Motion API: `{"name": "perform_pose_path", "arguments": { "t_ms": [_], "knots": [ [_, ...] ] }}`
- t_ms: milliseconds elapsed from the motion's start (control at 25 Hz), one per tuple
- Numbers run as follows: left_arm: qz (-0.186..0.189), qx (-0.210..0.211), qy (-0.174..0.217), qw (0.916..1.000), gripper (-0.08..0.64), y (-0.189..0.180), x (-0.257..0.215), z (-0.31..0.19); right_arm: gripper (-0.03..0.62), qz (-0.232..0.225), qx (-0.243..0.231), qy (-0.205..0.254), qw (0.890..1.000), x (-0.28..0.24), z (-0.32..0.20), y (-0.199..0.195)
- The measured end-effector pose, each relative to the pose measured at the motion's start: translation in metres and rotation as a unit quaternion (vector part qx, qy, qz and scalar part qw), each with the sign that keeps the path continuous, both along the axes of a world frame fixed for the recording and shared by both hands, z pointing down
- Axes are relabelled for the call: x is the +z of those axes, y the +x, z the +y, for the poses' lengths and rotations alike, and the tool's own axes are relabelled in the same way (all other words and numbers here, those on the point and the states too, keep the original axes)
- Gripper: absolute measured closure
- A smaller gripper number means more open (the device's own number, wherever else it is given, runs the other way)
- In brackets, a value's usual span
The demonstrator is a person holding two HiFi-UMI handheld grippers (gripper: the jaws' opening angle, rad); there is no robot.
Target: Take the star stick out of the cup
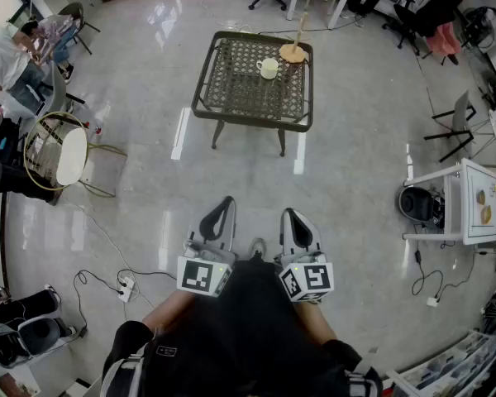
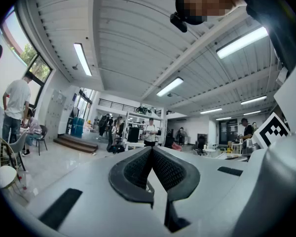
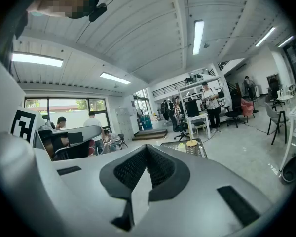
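A low dark wicker table (image 1: 252, 89) stands far ahead across the floor. A pale cup (image 1: 268, 69) sits on it. Right beside the cup, a thin wooden stick (image 1: 299, 27) rises from a flat tan piece (image 1: 293, 53); its shape is too small to tell. The right gripper view shows the cup (image 3: 181, 146) and the tan piece (image 3: 191, 143) far off. My left gripper (image 1: 226, 203) and right gripper (image 1: 291, 215) are held close to my body, side by side, both shut and holding nothing. The left gripper view shows its gripper (image 2: 152, 149) pointing into the room, and the table is out of that view.
A round wire chair with a white cushion (image 1: 62, 155) stands at the left, with people seated behind it. A power strip and cable (image 1: 126, 288) lie on the floor at the lower left. At the right are a white cart (image 1: 471, 201) and a black bin (image 1: 417, 205). Office chairs line the back.
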State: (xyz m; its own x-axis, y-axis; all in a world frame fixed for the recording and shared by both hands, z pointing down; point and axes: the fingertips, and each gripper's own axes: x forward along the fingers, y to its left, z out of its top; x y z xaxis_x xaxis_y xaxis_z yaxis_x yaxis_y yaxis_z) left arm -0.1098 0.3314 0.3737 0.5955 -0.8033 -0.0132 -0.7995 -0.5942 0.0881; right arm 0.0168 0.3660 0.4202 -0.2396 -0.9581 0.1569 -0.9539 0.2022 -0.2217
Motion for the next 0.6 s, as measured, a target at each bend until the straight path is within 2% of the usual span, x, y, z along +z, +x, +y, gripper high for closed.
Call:
{"name": "perform_pose_path", "arguments": {
  "t_ms": [600],
  "knots": [
    [-0.001,-0.015,-0.01,0.9998,0.545,0.031,0.004,-0.003,0.583,-0.011,-0.012,0.009,1.0,-0.002,-0.004,0.031]
  ]
}}
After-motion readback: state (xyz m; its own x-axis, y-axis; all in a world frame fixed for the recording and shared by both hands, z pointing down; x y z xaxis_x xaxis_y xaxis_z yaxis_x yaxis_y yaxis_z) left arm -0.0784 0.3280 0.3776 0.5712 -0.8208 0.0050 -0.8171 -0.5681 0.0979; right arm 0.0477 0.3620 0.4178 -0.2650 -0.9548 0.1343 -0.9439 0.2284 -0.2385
